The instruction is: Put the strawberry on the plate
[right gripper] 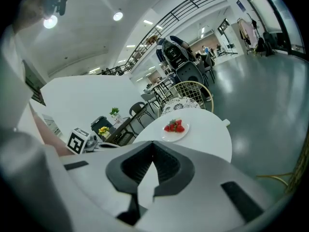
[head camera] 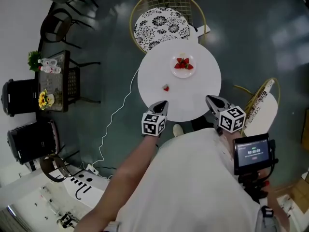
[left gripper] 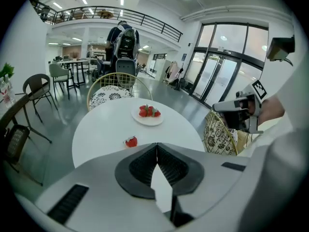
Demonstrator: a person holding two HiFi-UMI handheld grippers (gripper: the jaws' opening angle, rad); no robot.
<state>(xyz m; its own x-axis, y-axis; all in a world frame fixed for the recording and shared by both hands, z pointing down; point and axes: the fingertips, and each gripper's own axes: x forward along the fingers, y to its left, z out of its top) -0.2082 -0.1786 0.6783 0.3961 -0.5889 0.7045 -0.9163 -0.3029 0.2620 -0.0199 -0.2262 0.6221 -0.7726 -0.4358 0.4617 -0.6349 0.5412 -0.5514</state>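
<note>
A lone strawberry (head camera: 166, 88) (left gripper: 131, 141) lies on the round white table (head camera: 203, 88), left of centre. Further back stands a white plate (head camera: 184, 76) (left gripper: 140, 120) (right gripper: 164, 137) that holds several strawberries (head camera: 183, 64) (right gripper: 175, 126). My left gripper (head camera: 163, 103) (left gripper: 157, 145) hovers at the table's near edge, just short of the lone strawberry, shut with nothing in it. Over the near right edge, my right gripper (head camera: 209, 99) (right gripper: 153, 143) is also shut and empty, pointing toward the plate.
A wire chair with a patterned cushion (head camera: 161, 23) stands behind the table and a second one (head camera: 263, 105) at the right. A white cable (head camera: 116, 115) trails over the floor at the left. Far left is a dark side table with flowers (head camera: 50, 81).
</note>
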